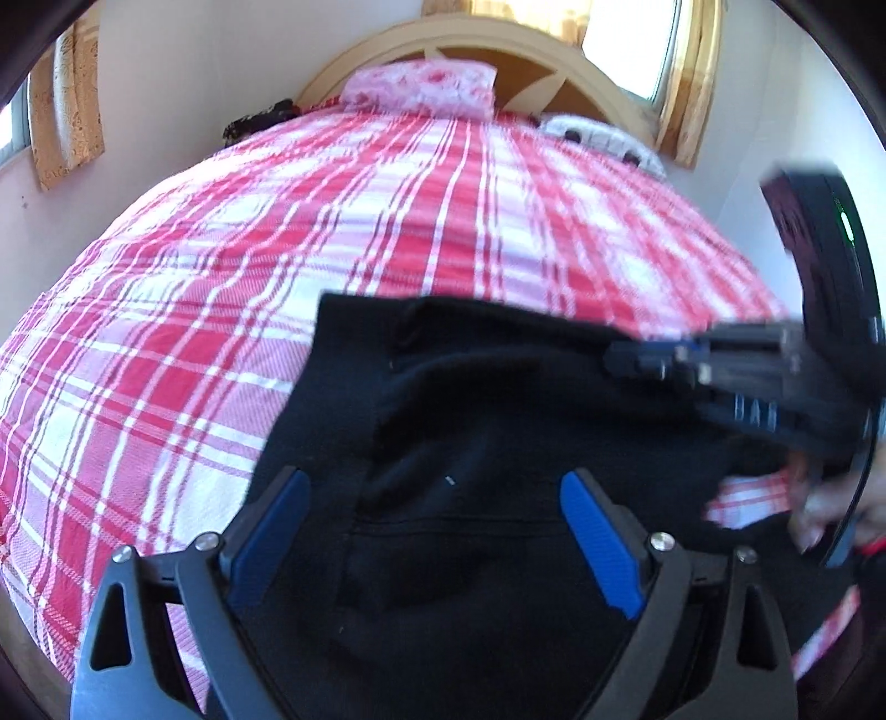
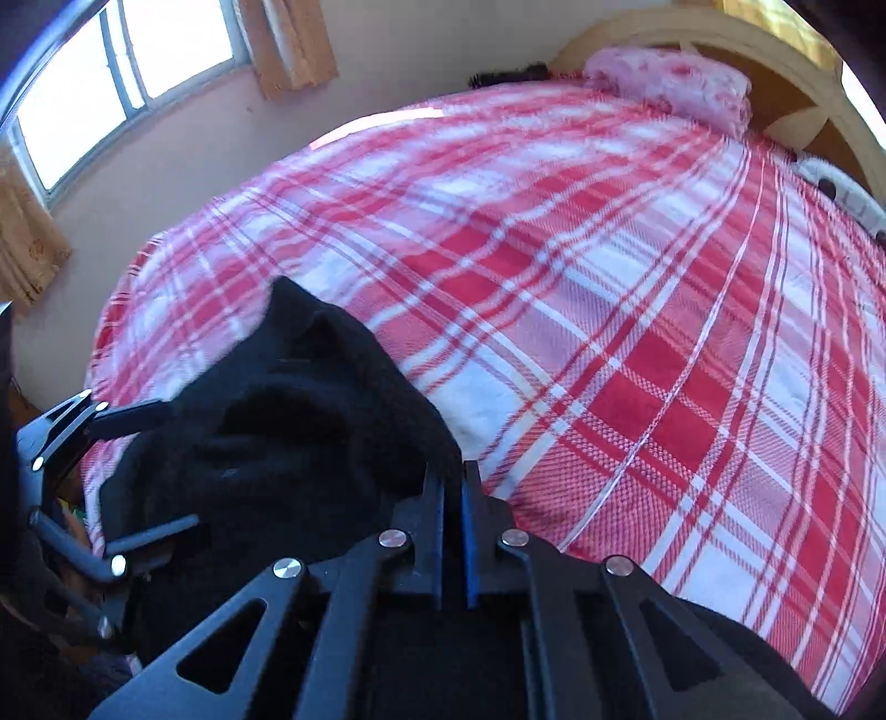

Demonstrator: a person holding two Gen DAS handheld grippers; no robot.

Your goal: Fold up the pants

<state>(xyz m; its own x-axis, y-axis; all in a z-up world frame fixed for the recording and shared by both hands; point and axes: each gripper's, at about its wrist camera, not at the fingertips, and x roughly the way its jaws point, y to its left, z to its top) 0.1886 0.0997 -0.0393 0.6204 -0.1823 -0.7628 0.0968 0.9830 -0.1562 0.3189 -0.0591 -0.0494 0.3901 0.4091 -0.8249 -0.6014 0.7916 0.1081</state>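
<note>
Bunching black pants (image 1: 470, 443) cover the plaid bedspread (image 1: 277, 249) near a pillow (image 1: 421, 88).

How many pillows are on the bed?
2: a pink flowery pillow in the middle by the headboard, and a white pillow to its right. More may be hidden.

Black pants (image 1: 470, 443) run past the bottom frame edge; right gripper (image 1: 653, 363) motion-blurred in left view, its grip point unclear.
</note>
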